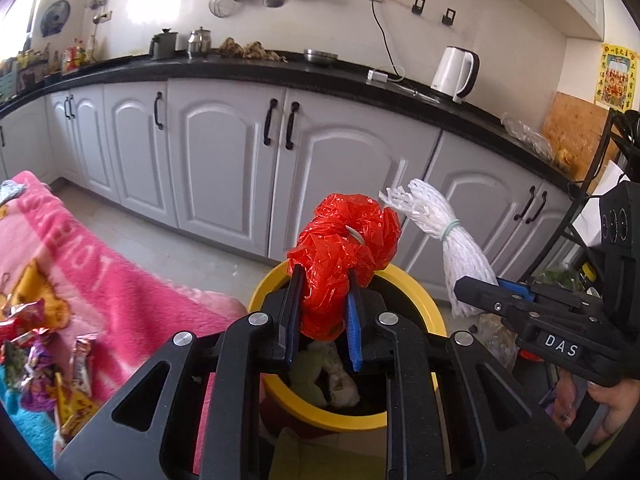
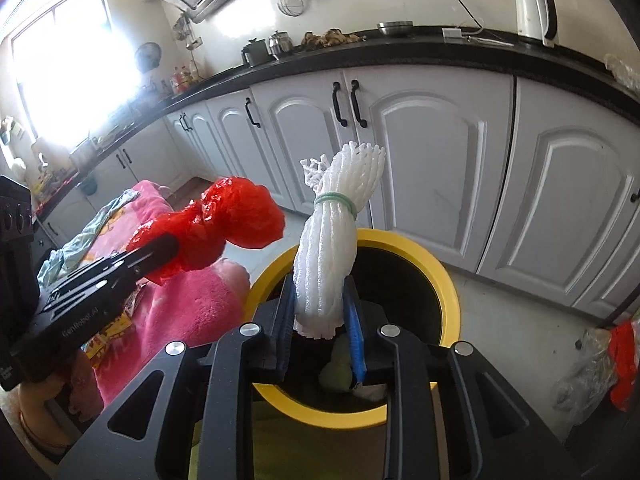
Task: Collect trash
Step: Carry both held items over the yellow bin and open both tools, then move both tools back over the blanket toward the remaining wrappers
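My left gripper [image 1: 325,280] is shut on a crumpled red plastic bag [image 1: 344,240] and holds it over the near rim of a yellow trash bin [image 1: 424,300]. My right gripper [image 2: 320,292] is shut on a bundle of white foam netting [image 2: 332,248] tied with a green rubber band, held above the same bin [image 2: 448,280]. The netting [image 1: 448,236] and right gripper [image 1: 476,284] show in the left wrist view to the right of the bin. The red bag [image 2: 224,224] and left gripper [image 2: 160,248] show at the left in the right wrist view. Greenish and pale trash [image 1: 320,376] lies inside the bin.
A pink blanket [image 1: 100,264] with several snack wrappers [image 1: 40,356] lies left of the bin. White kitchen cabinets [image 1: 224,152] under a black counter stand behind. A clear and red plastic bag [image 2: 612,364] lies on the floor at the right.
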